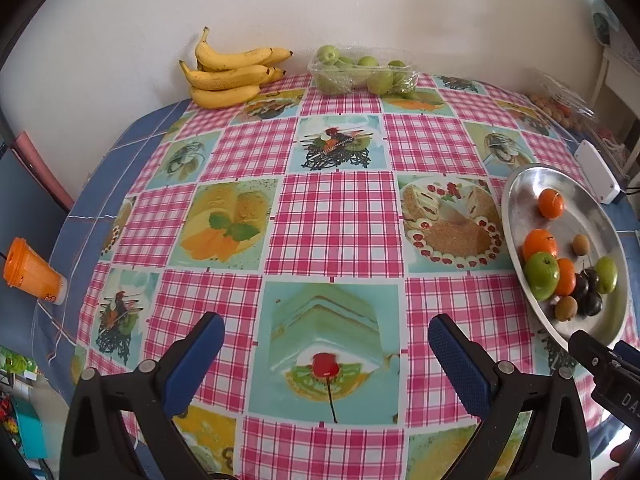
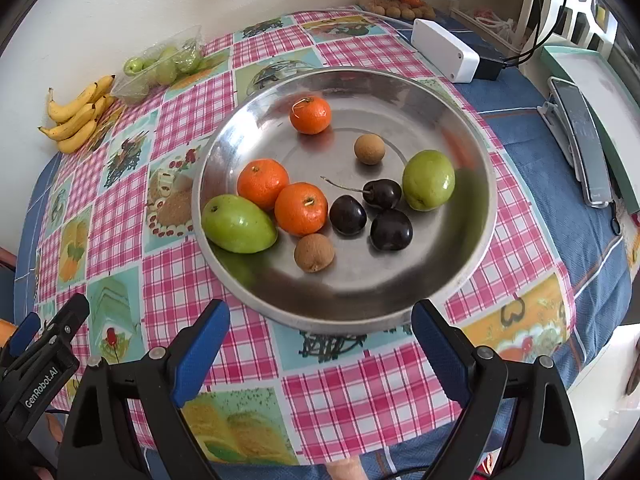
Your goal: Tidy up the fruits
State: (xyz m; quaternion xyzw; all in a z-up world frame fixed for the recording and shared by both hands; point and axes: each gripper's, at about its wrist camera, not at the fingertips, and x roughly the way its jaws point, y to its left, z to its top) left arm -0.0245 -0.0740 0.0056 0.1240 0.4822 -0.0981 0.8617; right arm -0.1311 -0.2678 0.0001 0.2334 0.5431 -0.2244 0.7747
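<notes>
two hand-held grippers hang above a checked tablecloth (image 1: 340,224), both with jaws spread wide and nothing between them. just ahead of the right gripper (image 2: 320,340) sits a metal tray (image 2: 460,248) holding three mandarins (image 2: 301,209), two green fruits (image 2: 238,223), three dark cherries (image 2: 391,229) and two small brown fruits (image 2: 314,253). the left gripper (image 1: 326,348) has the tray off to its right; well ahead of it, against the wall, lie a bunch of bananas (image 1: 228,74) and a clear punnet of green fruit (image 1: 362,70).
</notes>
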